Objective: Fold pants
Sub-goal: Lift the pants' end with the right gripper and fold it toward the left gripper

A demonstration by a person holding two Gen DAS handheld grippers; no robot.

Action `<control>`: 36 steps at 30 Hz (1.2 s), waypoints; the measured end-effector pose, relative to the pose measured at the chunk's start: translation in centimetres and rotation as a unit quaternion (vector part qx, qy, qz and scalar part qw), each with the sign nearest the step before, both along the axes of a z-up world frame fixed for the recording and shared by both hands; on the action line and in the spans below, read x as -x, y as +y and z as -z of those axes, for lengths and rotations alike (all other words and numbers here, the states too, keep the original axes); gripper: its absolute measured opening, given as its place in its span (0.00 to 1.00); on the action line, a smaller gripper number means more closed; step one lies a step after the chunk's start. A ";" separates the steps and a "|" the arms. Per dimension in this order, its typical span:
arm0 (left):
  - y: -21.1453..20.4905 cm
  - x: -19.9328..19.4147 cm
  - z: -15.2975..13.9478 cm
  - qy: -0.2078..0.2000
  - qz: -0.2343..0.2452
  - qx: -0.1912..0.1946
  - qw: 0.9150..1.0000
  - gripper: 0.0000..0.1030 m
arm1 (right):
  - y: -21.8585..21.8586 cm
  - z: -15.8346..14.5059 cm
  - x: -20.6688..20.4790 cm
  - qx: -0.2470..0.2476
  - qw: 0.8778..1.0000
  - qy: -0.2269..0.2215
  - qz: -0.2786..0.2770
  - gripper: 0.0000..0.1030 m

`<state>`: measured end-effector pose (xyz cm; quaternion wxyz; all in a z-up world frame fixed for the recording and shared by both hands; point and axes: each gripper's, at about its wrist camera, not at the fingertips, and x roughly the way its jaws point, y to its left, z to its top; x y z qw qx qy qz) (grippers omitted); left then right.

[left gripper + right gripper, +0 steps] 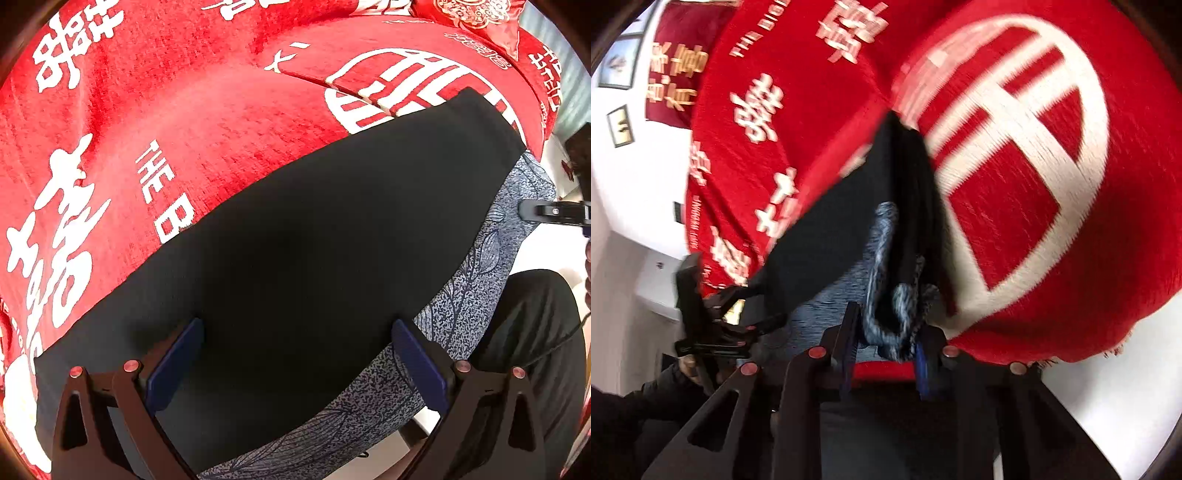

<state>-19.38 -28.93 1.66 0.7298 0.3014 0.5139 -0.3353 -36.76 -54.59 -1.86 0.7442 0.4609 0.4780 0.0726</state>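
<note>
The black pants (314,236) lie folded flat on a red bedspread, over a blue-grey patterned cloth (480,280). My left gripper (295,365) is open, its blue pads wide apart just above the pants' near end. In the right wrist view, my right gripper (886,354) is shut on a bunched edge of the black pants (908,221) together with the blue-grey cloth (882,236), lifting it on edge. The left gripper (713,325) shows at the left of that view.
The red bedspread (207,122) with white characters covers the bed; it fills the right wrist view too (1034,206). A red pillow (476,14) lies at the far end. White floor and wall lie beyond the bed's edge (628,206). The person's dark-trousered leg (535,332) is at right.
</note>
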 end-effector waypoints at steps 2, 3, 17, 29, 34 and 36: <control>0.0 0.2 -0.1 0.000 0.004 0.000 1.000 0.99 | 0.2 0.3 -0.7 -0.016 1.000 -0.005 -0.002 0.29; 0.1 0.2 -0.1 -0.001 0.005 0.001 1.000 0.99 | 0.4 0.2 -1.1 -0.018 1.000 -0.010 -0.003 0.29; 5.7 -1.3 -0.2 0.017 -0.038 -0.006 0.999 0.99 | 9.8 -13.3 -6.7 0.231 0.967 -0.028 -0.102 0.12; 14.8 -2.6 -1.3 0.057 -0.083 0.049 0.994 0.99 | 25.7 -20.6 -11.5 0.296 0.921 -0.126 -0.219 0.12; 20.4 -4.1 -2.3 0.041 -0.116 0.049 0.991 0.99 | 32.4 -19.4 -13.0 0.323 0.896 -0.127 -0.276 0.12; 22.7 -4.6 -2.7 0.039 -0.131 0.054 0.989 0.99 | 34.8 -19.0 -13.5 0.332 0.887 -0.132 -0.293 0.12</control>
